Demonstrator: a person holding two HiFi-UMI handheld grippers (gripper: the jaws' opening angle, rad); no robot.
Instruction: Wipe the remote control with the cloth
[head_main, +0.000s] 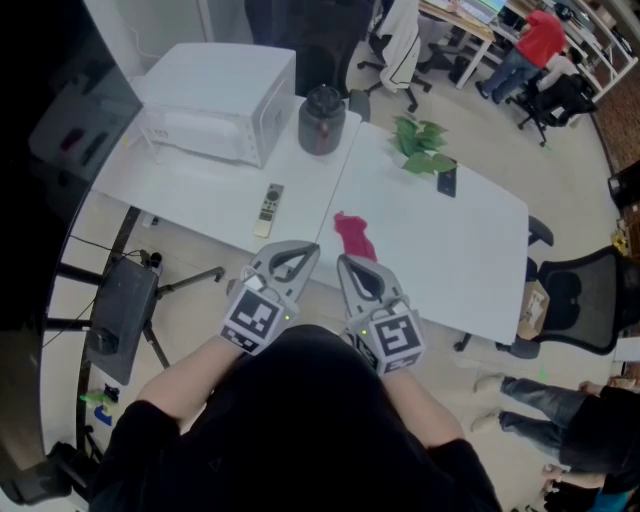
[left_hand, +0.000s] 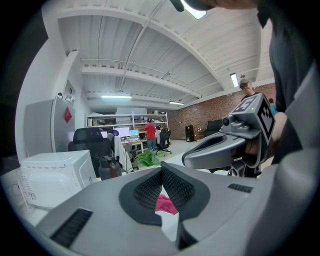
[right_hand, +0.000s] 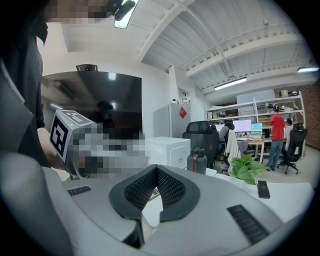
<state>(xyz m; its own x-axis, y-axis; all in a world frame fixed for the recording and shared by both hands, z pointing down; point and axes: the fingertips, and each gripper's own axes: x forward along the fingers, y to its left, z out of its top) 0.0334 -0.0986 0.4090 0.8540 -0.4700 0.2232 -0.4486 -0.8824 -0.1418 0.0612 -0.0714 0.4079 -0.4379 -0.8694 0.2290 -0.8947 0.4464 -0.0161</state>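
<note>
Both units are held side by side in front of the person's body, at the near edge of the table (head_main: 200, 190).

Left hand-held gripper (head_main: 303, 252): jaws together, tips meeting, nothing between them. It points slightly downward toward the table. It touches neither the cloth nor the remote.

Right hand-held gripper (head_main: 346, 262): jaws together, nothing between them. It sits just right of the left unit, aimed the same way, and contacts nothing on the table.

Cloth (head_main: 355, 236): red, crumpled, lying on the table near its front edge, just beyond the tip of the right unit. In the left gripper view it shows through the gap below the closed jaws, lying on the white surface ahead.

Remote (head_main: 268, 209): pale and slim, lying flat on the table, left of the cloth and apart from it, beyond the left unit. Its long axis runs roughly away from the person.

Other items on the table: a white appliance (head_main: 220, 100) at the far left; a dark jug (head_main: 321, 120) just right of it; a green plant (head_main: 420, 145) farther right; a dark phone (head_main: 447, 180) beside the plant. All stand well apart from the cloth and remote.
</note>
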